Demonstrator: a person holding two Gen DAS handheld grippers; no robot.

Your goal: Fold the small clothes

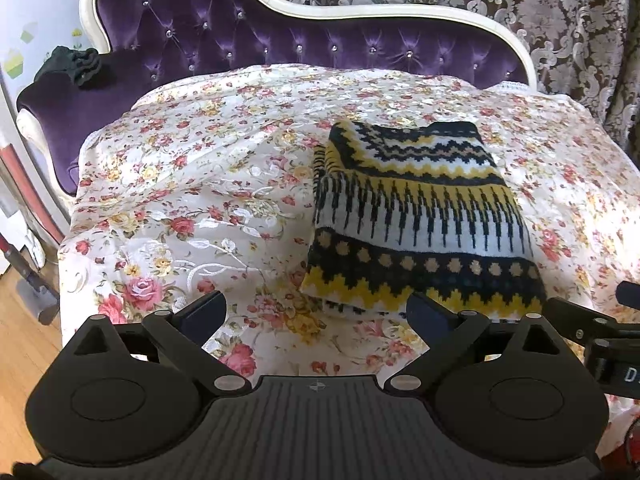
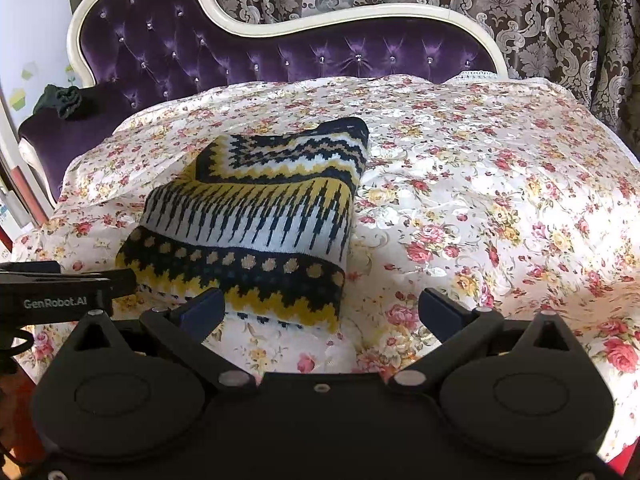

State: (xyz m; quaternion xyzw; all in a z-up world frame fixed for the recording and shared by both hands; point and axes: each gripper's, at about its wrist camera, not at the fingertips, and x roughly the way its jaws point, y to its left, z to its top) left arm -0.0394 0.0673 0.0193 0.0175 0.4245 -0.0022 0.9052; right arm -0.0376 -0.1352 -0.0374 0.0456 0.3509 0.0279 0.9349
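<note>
On the far left, a dark bundle of cloth [image 1: 74, 66] sits on the purple arm of the tufted sofa [image 1: 248, 40], set well apart from the work area, probably so it stays out of the way. A floral cover [image 1: 180, 184] is spread over the seat, giving a smooth flat bed for folding.

The left claw [image 1: 316, 314] hangs at the near edge with its jaws spread wide and nothing between them. Its right finger sits just at the near left corner of the knitted garment [image 1: 416, 216]. That black, yellow and white patterned knit lies in the middle of the cover, already doubled into a compact, thick stack.

The right claw [image 2: 320, 314] is also wide and empty, straddling the stack's near right corner. Both seem placed to take the near hem together, or they have just let go.
</note>
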